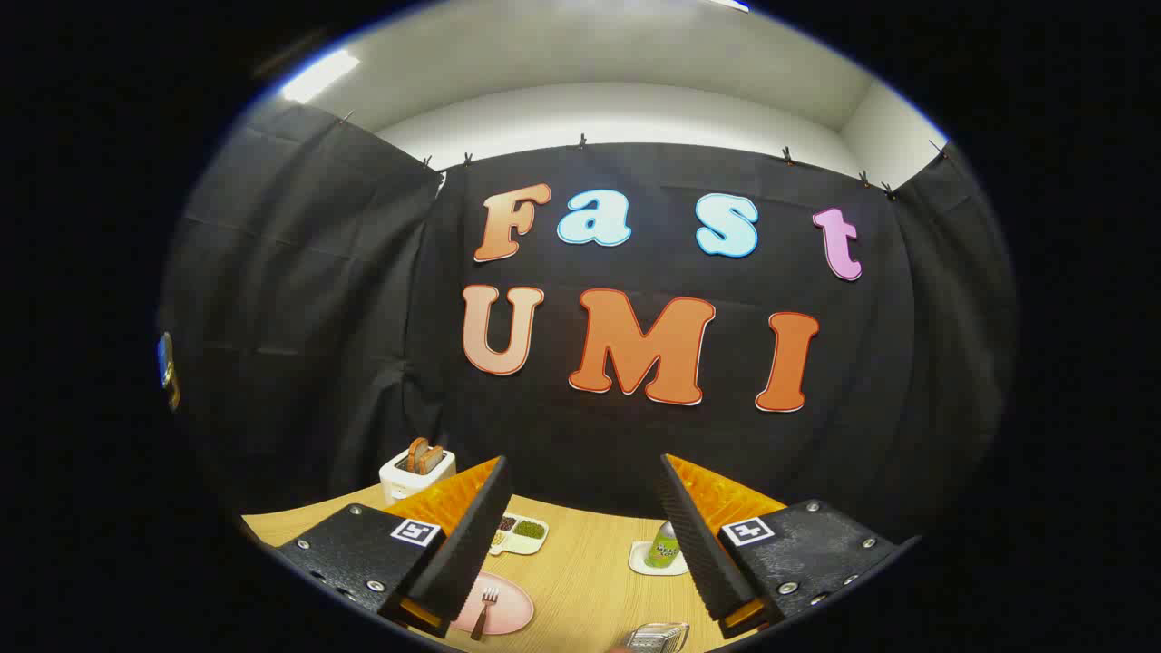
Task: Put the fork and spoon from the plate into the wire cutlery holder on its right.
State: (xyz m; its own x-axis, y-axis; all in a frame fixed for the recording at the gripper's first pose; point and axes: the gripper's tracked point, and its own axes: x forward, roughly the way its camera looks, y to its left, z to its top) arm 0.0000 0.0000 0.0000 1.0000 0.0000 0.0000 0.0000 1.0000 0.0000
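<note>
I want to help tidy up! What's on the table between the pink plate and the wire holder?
Nothing: in the gripper view, bare wooden table lies between the pink plate and the wire holder. The gripper hangs above, jaws open.

Nothing legible: the label on the green can (667,545), between the parted fingers of the gripper (582,462), is too small

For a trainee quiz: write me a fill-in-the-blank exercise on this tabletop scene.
1. The fork lies on a pink ____.
2. The toaster holds slices of ____.
3. The gripper has its jaws ____, with nothing between them.
4. The green can stands on a white ____.

Missing words: plate; bread; open; coaster
</note>
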